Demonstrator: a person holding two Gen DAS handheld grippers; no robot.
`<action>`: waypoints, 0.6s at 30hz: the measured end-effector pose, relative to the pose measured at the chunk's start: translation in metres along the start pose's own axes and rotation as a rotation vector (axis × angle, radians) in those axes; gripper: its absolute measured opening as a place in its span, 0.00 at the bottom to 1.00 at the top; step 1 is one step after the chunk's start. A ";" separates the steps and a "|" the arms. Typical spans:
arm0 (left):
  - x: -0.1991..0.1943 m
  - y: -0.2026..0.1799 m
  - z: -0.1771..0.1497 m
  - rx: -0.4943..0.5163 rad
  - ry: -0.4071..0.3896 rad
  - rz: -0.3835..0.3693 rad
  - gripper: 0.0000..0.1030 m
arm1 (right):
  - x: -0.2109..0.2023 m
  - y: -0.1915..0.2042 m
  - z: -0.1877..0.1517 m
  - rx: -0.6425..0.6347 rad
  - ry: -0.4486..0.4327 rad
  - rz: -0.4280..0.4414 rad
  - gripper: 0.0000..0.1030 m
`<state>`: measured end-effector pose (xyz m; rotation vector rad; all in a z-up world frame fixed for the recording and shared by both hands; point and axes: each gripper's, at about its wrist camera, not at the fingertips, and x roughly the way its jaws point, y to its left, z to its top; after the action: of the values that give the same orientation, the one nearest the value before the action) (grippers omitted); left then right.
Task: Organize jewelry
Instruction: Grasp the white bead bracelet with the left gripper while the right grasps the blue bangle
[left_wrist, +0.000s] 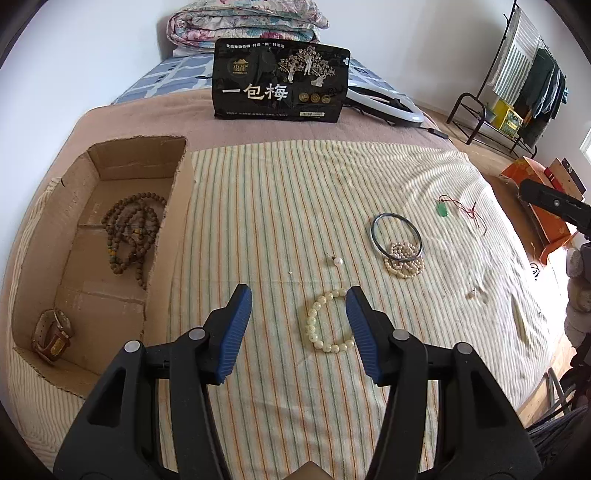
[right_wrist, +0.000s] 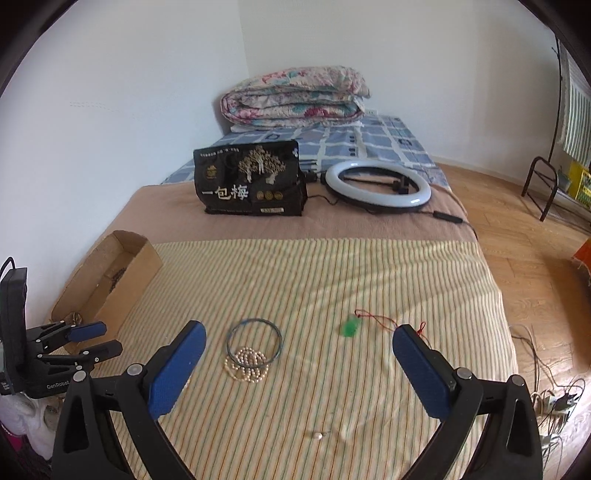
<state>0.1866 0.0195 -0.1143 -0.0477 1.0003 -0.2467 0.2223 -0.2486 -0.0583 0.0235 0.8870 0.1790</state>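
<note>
My left gripper (left_wrist: 298, 295) is open above a cream bead bracelet (left_wrist: 322, 320) lying on the striped cloth (left_wrist: 258, 206); its right finger overlaps the bracelet's right side. A cardboard box (left_wrist: 177, 206) at the left holds a brown bead necklace (left_wrist: 131, 232) and a leather-strap watch (left_wrist: 51, 334). On the cloth lie a single pearl (left_wrist: 338, 261), a metal bangle (left_wrist: 396, 238) over a pearl strand (left_wrist: 403, 260), and a green pendant on red cord (left_wrist: 442, 210). My right gripper (right_wrist: 299, 334) is open and empty above the cloth, with the bangle (right_wrist: 254, 341), pearl strand (right_wrist: 246, 367) and pendant (right_wrist: 349, 328) ahead.
A black snack bag (left_wrist: 280, 83) stands at the back, a ring light (right_wrist: 376, 186) beside it, and a folded quilt (right_wrist: 295, 98) behind. A small pearl (right_wrist: 317, 436) lies near my right gripper. The bed's right edge drops to wood floor (right_wrist: 535, 258) with cables.
</note>
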 end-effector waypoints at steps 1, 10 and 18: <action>0.003 0.000 -0.001 -0.003 0.006 -0.004 0.53 | 0.008 -0.003 0.000 0.007 0.020 0.005 0.97; 0.039 -0.007 -0.009 -0.001 0.078 -0.024 0.53 | 0.076 0.021 -0.009 -0.073 0.118 0.057 0.96; 0.060 -0.007 -0.014 0.004 0.130 -0.027 0.47 | 0.125 0.046 -0.021 -0.158 0.216 0.081 0.97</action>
<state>0.2050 -0.0003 -0.1704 -0.0417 1.1290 -0.2793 0.2763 -0.1841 -0.1632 -0.1088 1.0856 0.3317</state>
